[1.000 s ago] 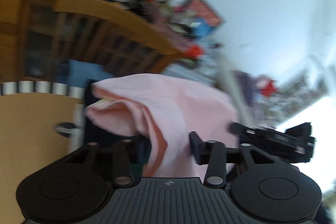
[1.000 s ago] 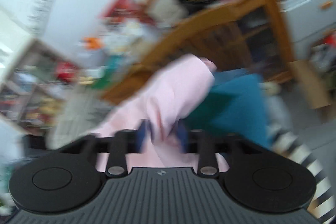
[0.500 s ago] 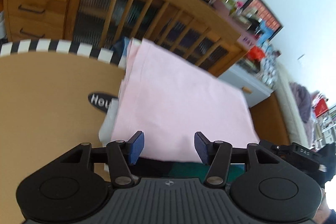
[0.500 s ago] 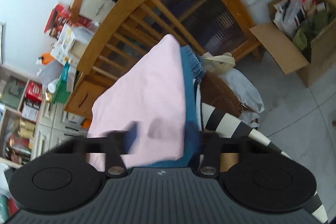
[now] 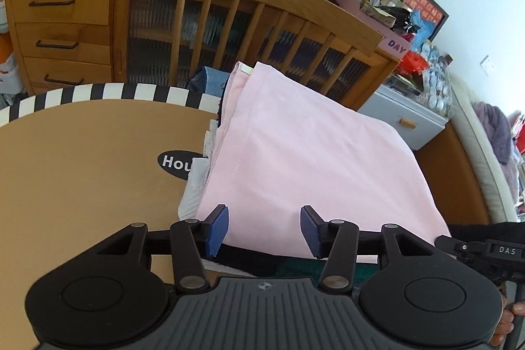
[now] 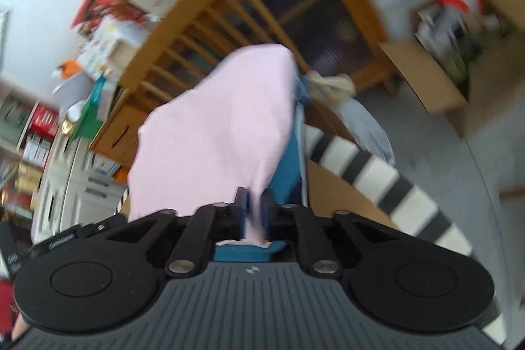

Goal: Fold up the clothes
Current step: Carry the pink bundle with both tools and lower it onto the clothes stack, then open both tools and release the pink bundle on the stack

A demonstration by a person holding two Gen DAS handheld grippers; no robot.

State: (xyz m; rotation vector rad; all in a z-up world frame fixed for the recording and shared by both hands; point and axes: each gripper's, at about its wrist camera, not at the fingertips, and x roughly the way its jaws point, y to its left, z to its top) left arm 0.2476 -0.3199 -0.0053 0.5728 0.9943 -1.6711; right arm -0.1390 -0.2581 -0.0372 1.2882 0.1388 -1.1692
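Behind the round tan bench (image 5: 82, 159), with its black-and-white striped rim, stands a slatted wooden chair back (image 5: 269, 5) and a wooden cabinet (image 5: 62, 31) heaped with bags and boxes, closing off the far side. On the bench's right part lies a pink garment (image 5: 315, 159), folded flat atop a stack of other clothes (image 5: 197, 186) whose grey and dark edges peek out beneath. Its left hem runs alongside open tan surface, which leaves free room on that side. Over the garment's near edge the left tool (image 5: 264, 228) points steeply down, jaws apart and closing, pads clear of the cloth. At the near right corner the right tool (image 6: 252, 212) pinches a raised pink fold, jaws opening slightly, with teal fabric (image 6: 288, 179) just beside.
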